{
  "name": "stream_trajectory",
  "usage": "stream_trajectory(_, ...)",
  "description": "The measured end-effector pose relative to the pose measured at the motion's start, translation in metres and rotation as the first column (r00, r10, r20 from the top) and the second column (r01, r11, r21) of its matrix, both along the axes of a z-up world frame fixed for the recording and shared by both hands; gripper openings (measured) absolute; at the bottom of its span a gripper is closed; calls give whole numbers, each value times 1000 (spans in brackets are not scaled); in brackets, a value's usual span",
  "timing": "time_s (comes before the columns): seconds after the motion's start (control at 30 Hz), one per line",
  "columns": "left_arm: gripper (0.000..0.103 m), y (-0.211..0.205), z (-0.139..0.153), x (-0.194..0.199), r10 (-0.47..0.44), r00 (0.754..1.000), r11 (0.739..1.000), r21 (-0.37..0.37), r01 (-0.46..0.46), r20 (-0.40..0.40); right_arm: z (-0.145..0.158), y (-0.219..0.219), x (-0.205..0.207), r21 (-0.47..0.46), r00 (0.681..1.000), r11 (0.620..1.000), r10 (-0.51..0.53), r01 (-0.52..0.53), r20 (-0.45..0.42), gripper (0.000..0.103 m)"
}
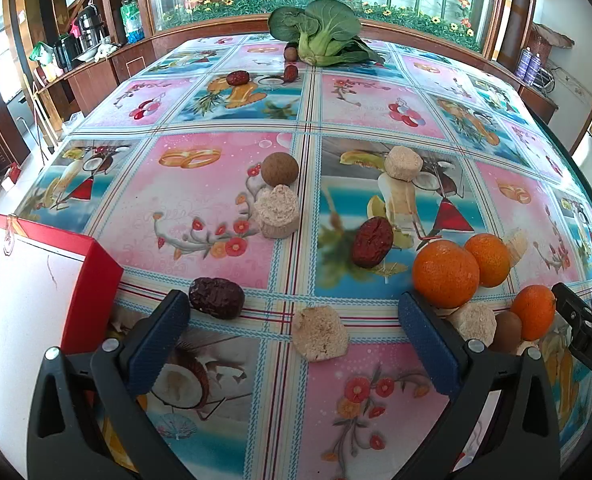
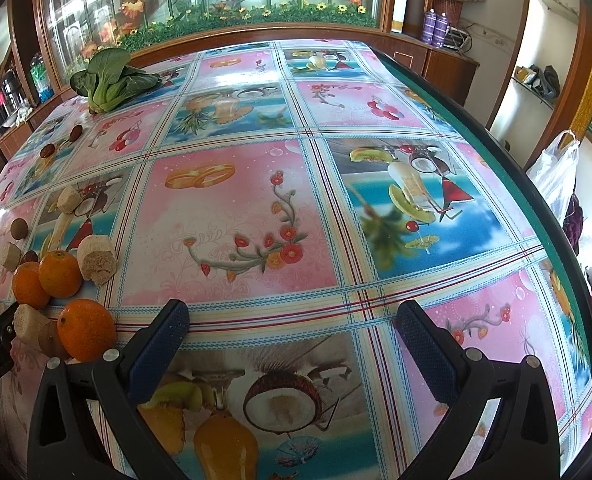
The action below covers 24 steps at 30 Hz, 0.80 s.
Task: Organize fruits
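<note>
My left gripper (image 1: pixel 293 338) and right gripper (image 2: pixel 291 338), both wide open and empty, risk rolling the oranges (image 1: pixel 446 274) beside the red box (image 1: pixel 91 280).

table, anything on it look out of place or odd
Yes: a leafy green vegetable lies at the far edge among fruit, and the pale cake nearest the left gripper looks broken and ragged.

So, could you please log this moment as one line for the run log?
left gripper: open, empty | right gripper: open, empty | oranges: untouched on table | red box: left
</note>
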State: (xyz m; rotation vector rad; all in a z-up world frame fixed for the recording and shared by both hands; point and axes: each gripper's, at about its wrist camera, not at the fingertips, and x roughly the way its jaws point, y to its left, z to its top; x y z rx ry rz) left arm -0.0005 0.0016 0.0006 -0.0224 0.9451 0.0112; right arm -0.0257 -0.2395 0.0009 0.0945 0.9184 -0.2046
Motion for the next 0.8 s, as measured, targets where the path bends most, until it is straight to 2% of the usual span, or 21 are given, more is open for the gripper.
stream_trajectory(0.2, 103, 1, 0, 0, 6, 1000, 1000, -4, -6, -1, 0, -1, 1, 1, 1000, 1000, 1, -1, 0, 103)
stream_trajectory(0.3, 103, 2, 2, -5, -22, 999, 1000, 5, 22, -33, 3, 0, -2, 16, 998, 999, 50, -50, -24, 102)
stream_trajectory(0.37, 102, 3, 10, -19, -14, 1000, 1000, 25, 14, -14, 17, -1, -19, 36, 995, 998, 55, -58, 87, 102)
stream_trajectory(0.43, 102, 4, 29, -40, -15, 997, 999, 51, 11, 73, 36, 1, -36, 57, 973, 995, 71, -85, 221, 102)
stream_trajectory(0.53, 103, 3, 60, -77, -33, 980, 995, 97, 14, 197, 55, 12, -60, 93, 911, 975, 151, -201, 383, 102)
stream_trajectory(0.6, 103, 3, 72, -95, -46, 967, 992, 125, 15, 249, 60, 25, -69, 66, 887, 966, 202, -251, 416, 102)
stream_trajectory(0.7, 103, 4, 79, -112, -59, 958, 992, 127, 24, 280, 64, 41, -78, 6, 854, 953, 269, -304, 445, 102)
stream_trajectory(0.8, 103, 6, 79, -118, -58, 956, 992, 121, 24, 287, 65, 46, -81, -20, 841, 947, 294, -320, 454, 102)
